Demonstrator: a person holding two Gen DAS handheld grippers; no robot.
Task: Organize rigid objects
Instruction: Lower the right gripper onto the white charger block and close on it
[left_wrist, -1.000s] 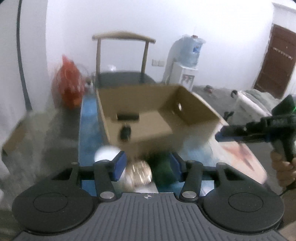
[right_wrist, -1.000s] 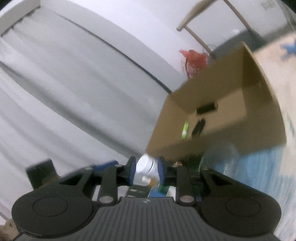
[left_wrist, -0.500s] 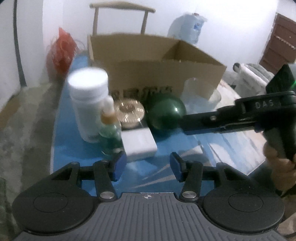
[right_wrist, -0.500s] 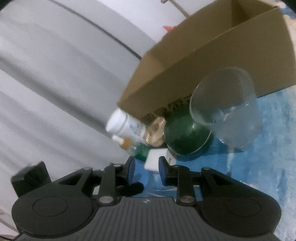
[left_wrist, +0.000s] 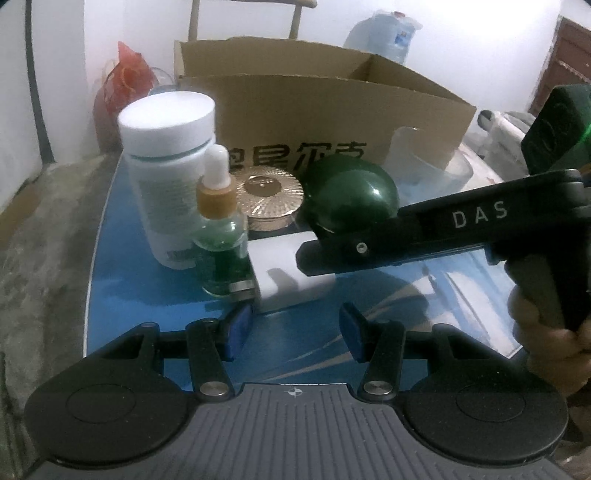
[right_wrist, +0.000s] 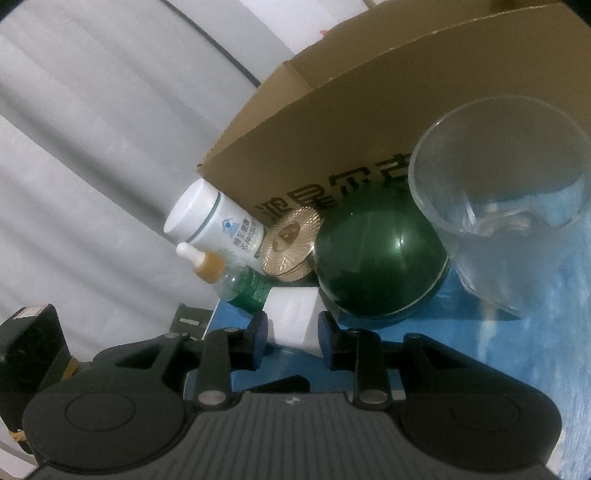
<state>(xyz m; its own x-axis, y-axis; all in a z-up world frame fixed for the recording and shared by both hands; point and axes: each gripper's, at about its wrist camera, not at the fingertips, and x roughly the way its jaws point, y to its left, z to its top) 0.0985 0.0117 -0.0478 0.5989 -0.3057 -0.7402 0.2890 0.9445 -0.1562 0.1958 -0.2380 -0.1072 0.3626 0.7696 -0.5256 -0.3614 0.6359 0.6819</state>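
Left wrist view: the left hand-held gripper (left_wrist: 293, 325) stands with its jaws apart and nothing between them, low over the blue surface (left_wrist: 110, 258). The white block (left_wrist: 291, 273) lies on the surface just ahead of the fingertips, in line with the gap but apart from both blue pads. Touching the block's left end is a small green dropper bottle (left_wrist: 221, 243), upright, with a white bottle (left_wrist: 170, 170) just behind it. Behind the block sit a gold round case (left_wrist: 269, 199) and a dark green dome (left_wrist: 351, 195). A cardboard box (left_wrist: 332, 110), open at the top, stands behind these items. The right hand-held gripper (left_wrist: 332, 254) enters from the right, held by a hand (left_wrist: 550, 332); its black finger lies over the right end of the white block.

Right wrist view: the right hand-held gripper (right_wrist: 291, 334) has the white block (right_wrist: 293, 321) between its blue pads. The jaws are parted; whether the pads press on the block cannot be told. The dark green dome (right_wrist: 380, 266) lies just beyond the right finger, touching or nearly touching the block. A clear glass cup (right_wrist: 509, 229) stands upright to the right of the dome. The dropper bottle (right_wrist: 236, 280), white bottle (right_wrist: 218, 229) and gold round case (right_wrist: 291, 243) lie ahead to the left, in front of the cardboard box (right_wrist: 369, 122).
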